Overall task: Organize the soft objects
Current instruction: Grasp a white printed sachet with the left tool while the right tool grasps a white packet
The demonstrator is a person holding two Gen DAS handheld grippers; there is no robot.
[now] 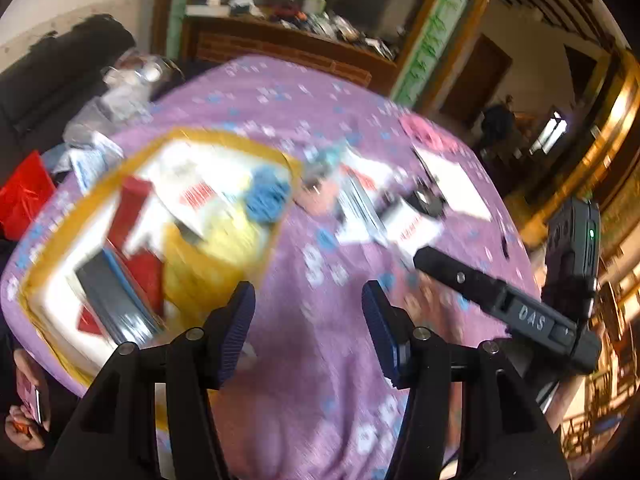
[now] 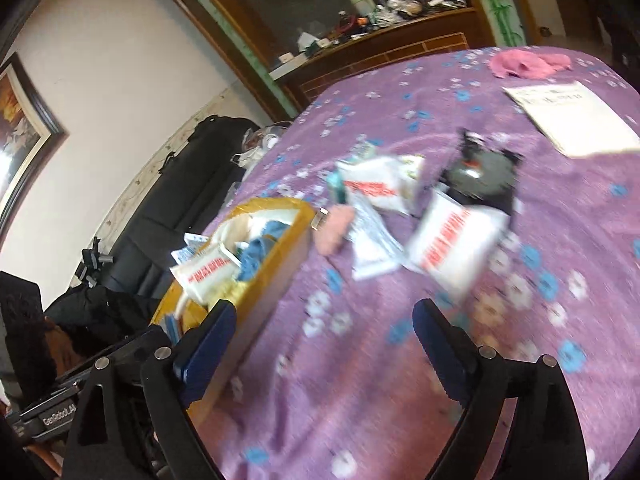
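Note:
A box with a yellow rim (image 1: 224,136) stands on the purple flowered cloth (image 1: 320,380), packed with white packets, red items, a yellow cloth and a blue soft piece (image 1: 267,197). In the right wrist view the same box (image 2: 276,256) is at the left. Beside it lie a pink fluffy piece (image 2: 334,229), white packets with red print (image 2: 452,242), a black pouch (image 2: 482,176) and, far back, a pink cloth (image 2: 524,65). My left gripper (image 1: 308,322) hangs open over bare cloth just right of the box. My right gripper (image 2: 324,334) is open wide, with nothing between its fingers.
A white sheet of paper (image 2: 576,118) lies at the far right of the cloth. A black sofa (image 2: 168,208) and a cluttered wooden cabinet (image 2: 384,36) stand behind. A red bag (image 1: 24,196) sits at the left, and a person's hand (image 1: 24,430) shows low left.

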